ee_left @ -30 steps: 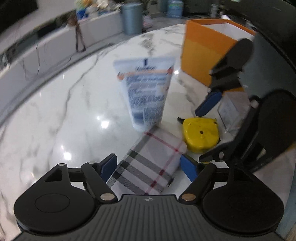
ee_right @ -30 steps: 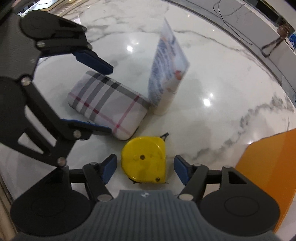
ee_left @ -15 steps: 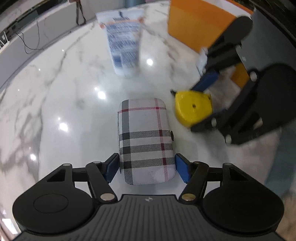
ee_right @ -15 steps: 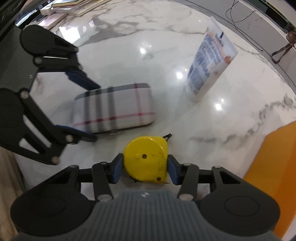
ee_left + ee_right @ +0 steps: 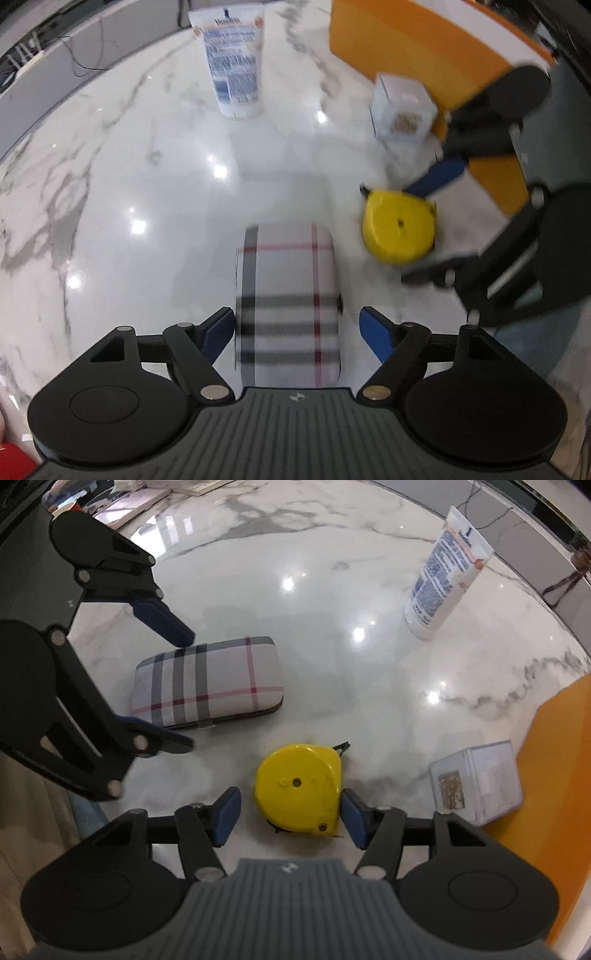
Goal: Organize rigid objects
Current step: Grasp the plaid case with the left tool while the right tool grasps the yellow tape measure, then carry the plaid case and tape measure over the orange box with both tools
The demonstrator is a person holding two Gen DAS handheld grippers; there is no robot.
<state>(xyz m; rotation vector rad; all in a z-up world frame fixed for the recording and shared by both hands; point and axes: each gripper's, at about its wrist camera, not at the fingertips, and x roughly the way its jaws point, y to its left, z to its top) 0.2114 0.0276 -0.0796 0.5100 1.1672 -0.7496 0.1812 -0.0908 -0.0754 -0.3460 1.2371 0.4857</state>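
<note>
A plaid case (image 5: 288, 306) lies on the marble table between the open fingers of my left gripper (image 5: 297, 334); it also shows in the right wrist view (image 5: 207, 683). A yellow tape measure (image 5: 299, 788) lies between the open fingers of my right gripper (image 5: 290, 819), with a small gap on the left side; it shows in the left wrist view (image 5: 399, 230) too. Neither object is clamped.
A white tube (image 5: 232, 62) stands upright at the back. A small clear box (image 5: 476, 781) sits beside an orange box (image 5: 424, 66) on the right. Books lie at the table's far left edge (image 5: 147, 494).
Both grippers have opened: the right one was closed against the tape measure, the left one hugged the plaid case. Both have drawn back a little, bringing the clear box into view.
</note>
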